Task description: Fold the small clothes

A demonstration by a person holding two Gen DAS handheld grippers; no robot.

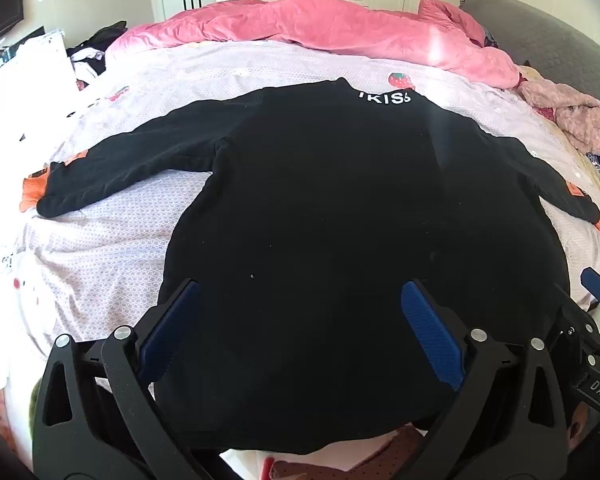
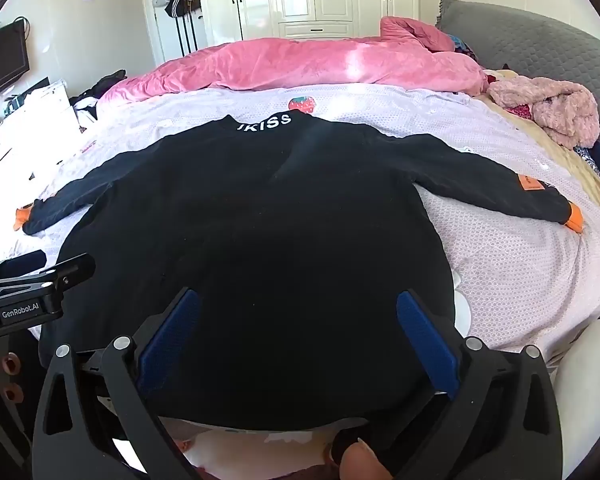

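Note:
A small black long-sleeved top [image 1: 340, 208] [image 2: 260, 220] lies flat on the bed, back up, with white lettering at the collar, orange cuffs and both sleeves spread out sideways. My left gripper [image 1: 300, 292] hovers over the lower left part of its body, wide open, blue pads apart with nothing pinched. Over the lower right part the right gripper [image 2: 298, 300] hangs the same way, wide open above the hem. Each gripper shows at the edge of the other's view: the right gripper [image 1: 598, 284] and the left gripper [image 2: 40, 280].
A pink quilt [image 2: 300, 64] is bunched along the far side of the bed, with a fluffy pink garment [image 2: 552, 108] at the right. The light patterned bed sheet [image 2: 520, 264] surrounds the top. White wardrobes stand beyond the bed. A fingertip [image 2: 360, 462] shows at the bottom.

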